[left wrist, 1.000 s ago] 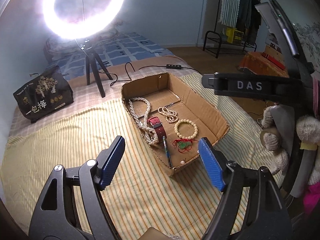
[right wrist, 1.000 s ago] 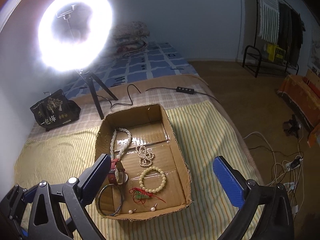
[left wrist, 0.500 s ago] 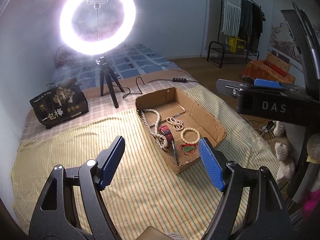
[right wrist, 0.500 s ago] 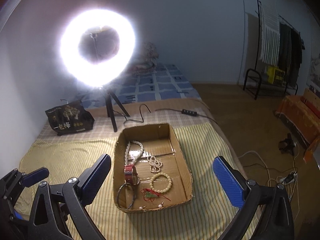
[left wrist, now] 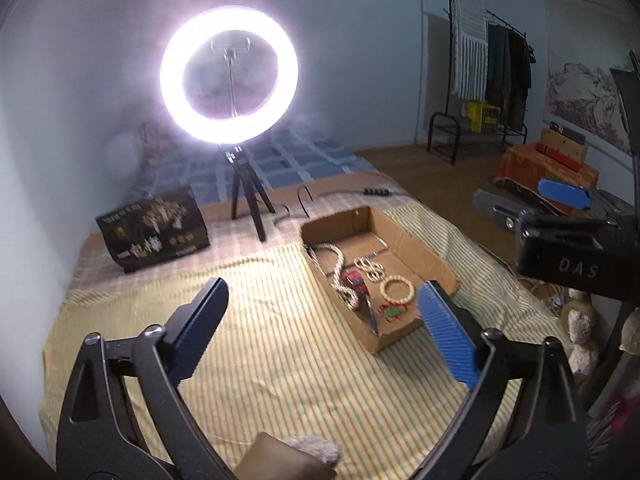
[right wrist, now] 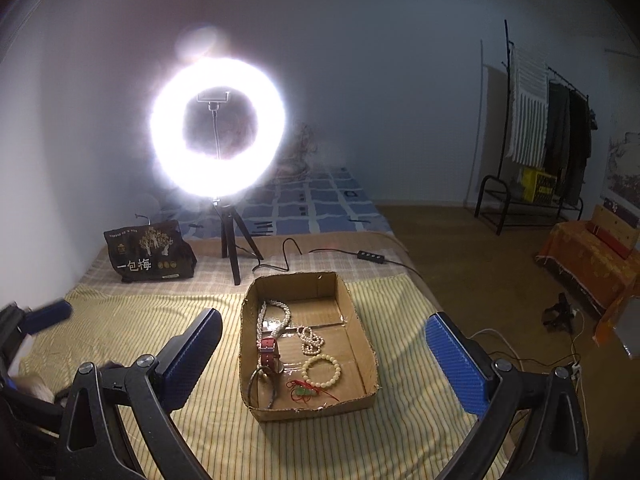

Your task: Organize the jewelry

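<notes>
So the box (right wrist: 308, 344) sat on the bed (right wrist: 132, 320) with all the jewelry inside it, long axis running away from the cameras. It lay straight ahead of the right gripper (right wrist: 324, 352), basically centred between its jaws, while for the left gripper (left wrist: 320, 320) it was off to the right. My guess is the right one was better lined up for a reach. Both grippers were spread wide, holding nothing, well back from the box.

Count inside: one pearl necklace (right wrist: 276, 316), one red watch (right wrist: 269, 352), one small pearl strand (right wrist: 310, 338), one bead bracelet (right wrist: 322, 370), one dark bangle (right wrist: 262, 386), one green pendant on red cord (right wrist: 306, 392). Anything smaller near the front wall I couldn't make out.
</notes>
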The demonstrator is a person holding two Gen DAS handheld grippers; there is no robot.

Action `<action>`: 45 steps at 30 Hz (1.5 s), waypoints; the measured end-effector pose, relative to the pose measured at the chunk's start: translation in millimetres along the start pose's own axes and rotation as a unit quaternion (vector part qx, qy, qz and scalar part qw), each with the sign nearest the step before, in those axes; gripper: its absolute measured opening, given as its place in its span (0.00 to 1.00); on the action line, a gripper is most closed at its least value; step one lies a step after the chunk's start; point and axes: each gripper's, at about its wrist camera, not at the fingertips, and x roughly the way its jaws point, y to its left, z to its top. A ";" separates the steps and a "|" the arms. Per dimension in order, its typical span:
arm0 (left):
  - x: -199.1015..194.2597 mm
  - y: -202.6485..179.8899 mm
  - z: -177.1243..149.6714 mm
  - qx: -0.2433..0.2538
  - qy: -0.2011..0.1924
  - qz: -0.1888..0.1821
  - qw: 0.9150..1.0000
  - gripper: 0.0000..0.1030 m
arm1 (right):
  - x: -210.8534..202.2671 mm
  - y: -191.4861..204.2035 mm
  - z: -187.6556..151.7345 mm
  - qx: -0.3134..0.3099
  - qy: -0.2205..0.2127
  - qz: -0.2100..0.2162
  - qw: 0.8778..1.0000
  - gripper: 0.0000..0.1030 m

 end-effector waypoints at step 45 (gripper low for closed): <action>-4.7 -1.7 -9.5 0.021 -0.009 0.029 0.999 1.00 | -7.3 -7.2 -11.6 0.016 -0.054 -0.059 0.997 1.00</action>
